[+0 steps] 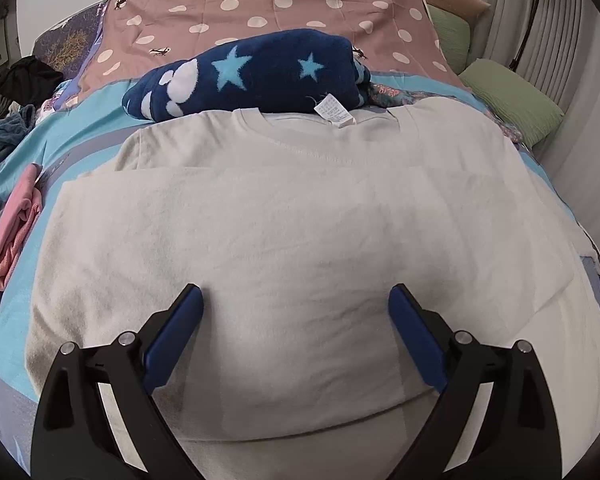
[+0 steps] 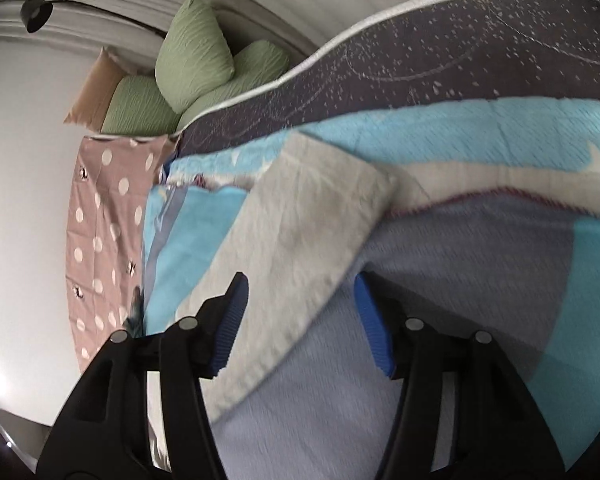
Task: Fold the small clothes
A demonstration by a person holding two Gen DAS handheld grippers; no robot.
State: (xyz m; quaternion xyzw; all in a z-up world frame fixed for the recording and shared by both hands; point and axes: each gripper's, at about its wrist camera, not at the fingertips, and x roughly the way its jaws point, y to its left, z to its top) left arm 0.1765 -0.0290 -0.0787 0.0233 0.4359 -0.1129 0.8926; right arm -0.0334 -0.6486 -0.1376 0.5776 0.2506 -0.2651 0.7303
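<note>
Lying flat on the bed (image 1: 40, 160), the pale grey cotton t-shirt (image 1: 284, 216) looks partly folded, sleeve (image 2: 300, 232) folding left; left tool (image 1: 296, 312) and right tool (image 2: 300, 308) both spread, holding nothing.

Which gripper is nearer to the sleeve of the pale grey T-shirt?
Right. The right gripper has the pale grey T-shirt sleeve between its open jaws; the left gripper hovers open over the shirt's body.

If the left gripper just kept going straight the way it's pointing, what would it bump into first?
Most likely the white T-shirt spread on the bed: the open left gripper hangs over its body, aimed toward the collar. Beyond that lies the navy star blanket, though depth is hard to judge here.
</note>
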